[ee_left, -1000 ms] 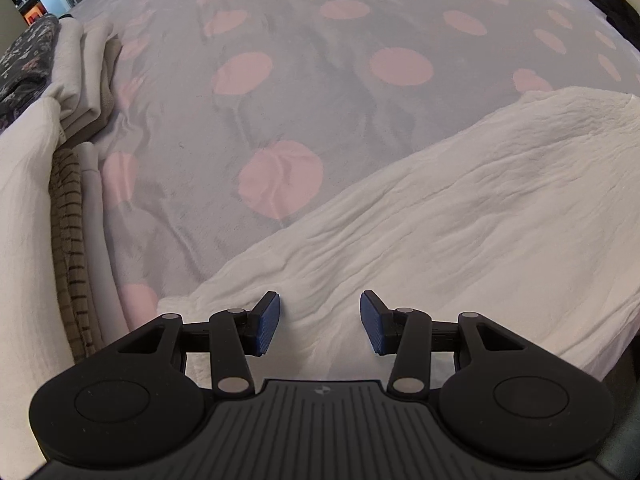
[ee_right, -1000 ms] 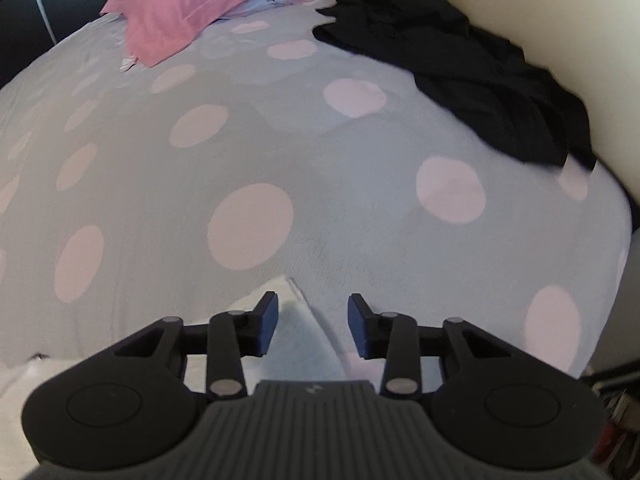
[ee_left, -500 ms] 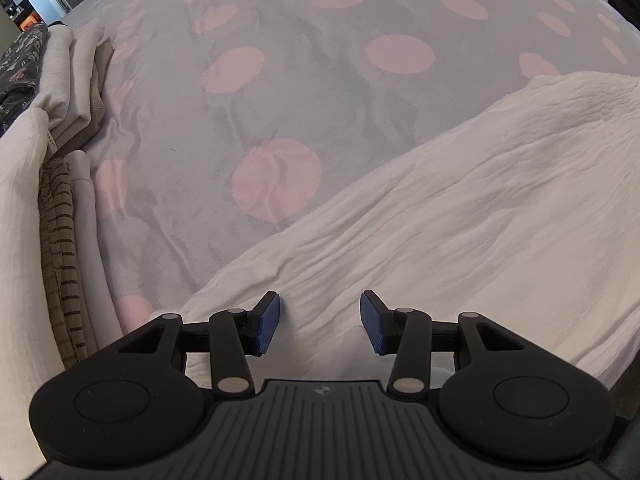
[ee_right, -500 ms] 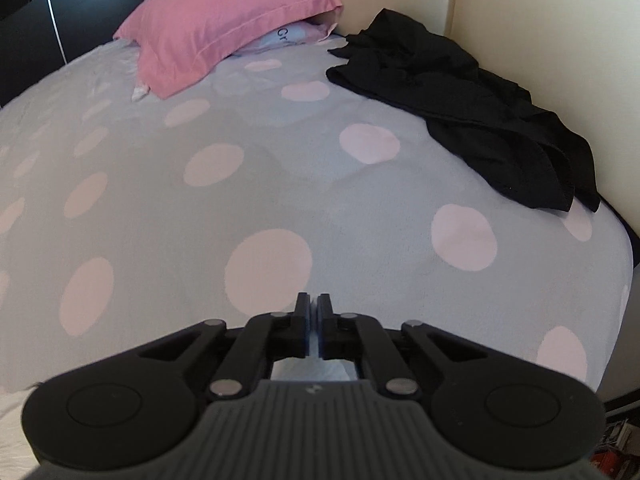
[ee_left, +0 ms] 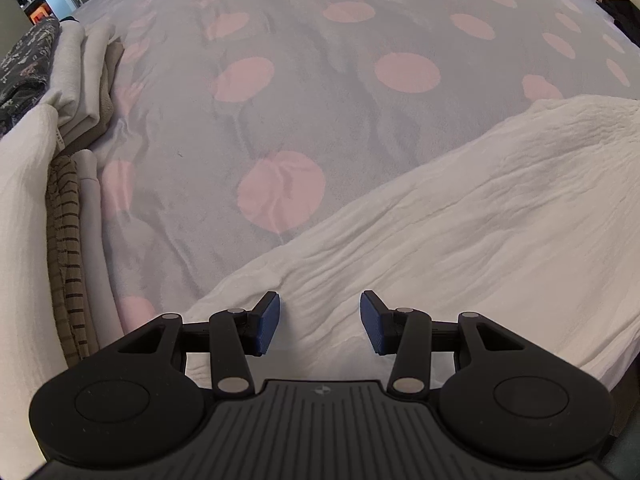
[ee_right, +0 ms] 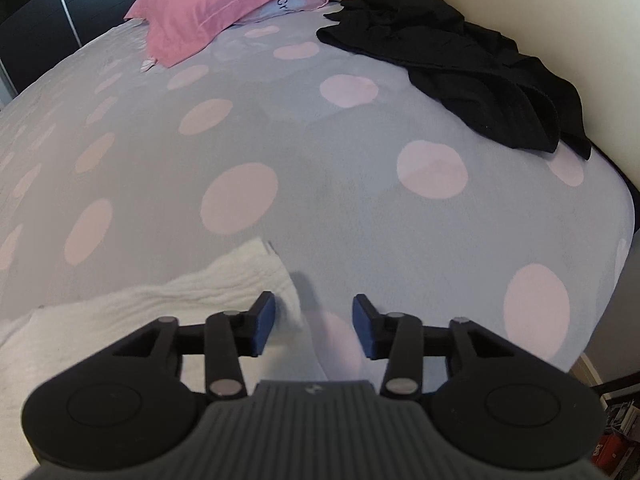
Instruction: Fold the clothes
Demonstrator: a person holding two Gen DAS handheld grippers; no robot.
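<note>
— Polka-dot bed [ee_left: 360, 128] carries our white garment [ee_left: 460, 232]; both hand-held grippers, left [ee_left: 320, 320] and right [ee_right: 314, 326], gape empty.

— We'd pinch both corners squarely, then fold evenly.

Lighting: soft, dim, even; faint shadows. Quality: strong fisheye bowing at edges, dark corner vignetting, slight overall softness, no glare.

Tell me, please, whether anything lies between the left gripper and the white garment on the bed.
Nothing visible does: the left gripper is open directly over the white garment, with only bare cloth between its fingers.
</note>
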